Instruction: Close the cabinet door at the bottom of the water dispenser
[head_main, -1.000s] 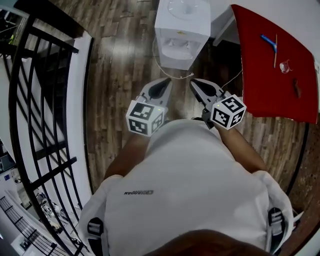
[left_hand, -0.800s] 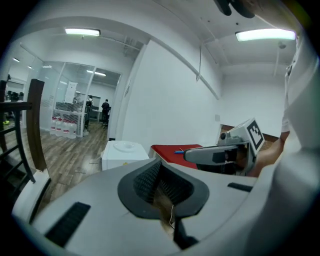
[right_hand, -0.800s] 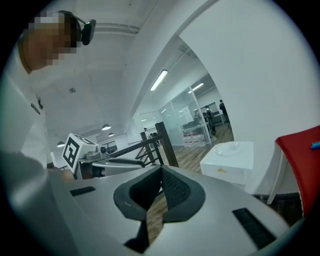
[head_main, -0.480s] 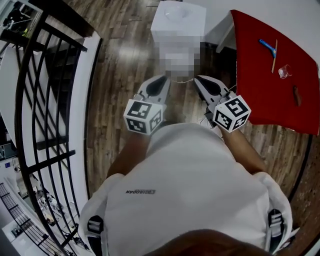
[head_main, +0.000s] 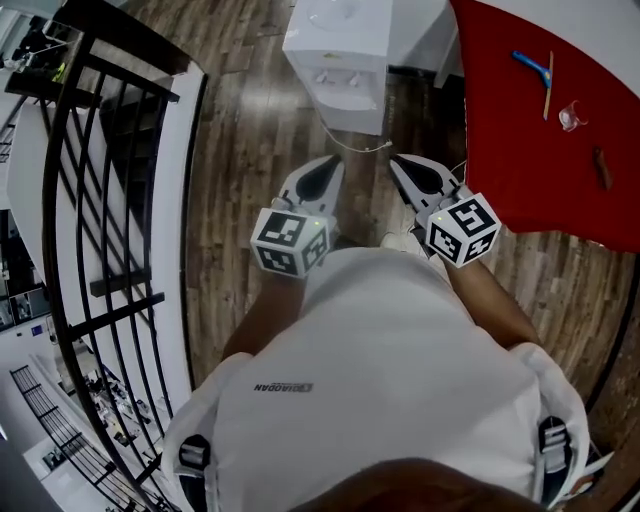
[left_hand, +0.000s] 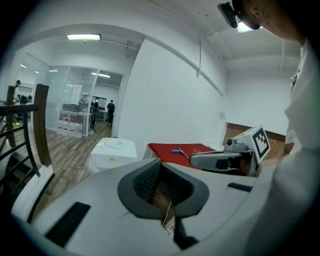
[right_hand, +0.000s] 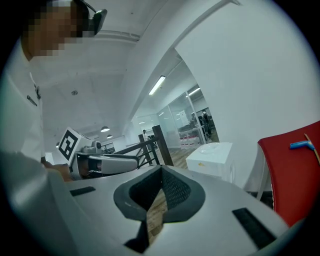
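Observation:
The white water dispenser (head_main: 340, 55) stands on the wood floor at the top of the head view, its taps facing me; its lower cabinet door is hidden from this angle. It also shows in the left gripper view as a white box (left_hand: 114, 152), and the right gripper view has the dispenser (right_hand: 212, 156) by the wall. My left gripper (head_main: 333, 162) and right gripper (head_main: 397, 160) are held side by side in front of the body, short of the dispenser and pointing toward it. Both are shut with nothing between the pads.
A red-topped table (head_main: 540, 120) stands right of the dispenser, carrying a blue tool (head_main: 535, 70) and a small glass (head_main: 571, 117). A white cable (head_main: 352, 148) lies on the floor before the dispenser. A black railing (head_main: 100, 200) runs along the left.
In the head view the dispenser has slid left and the red table fills more of the right side. Both grippers stay shut in front of the body.

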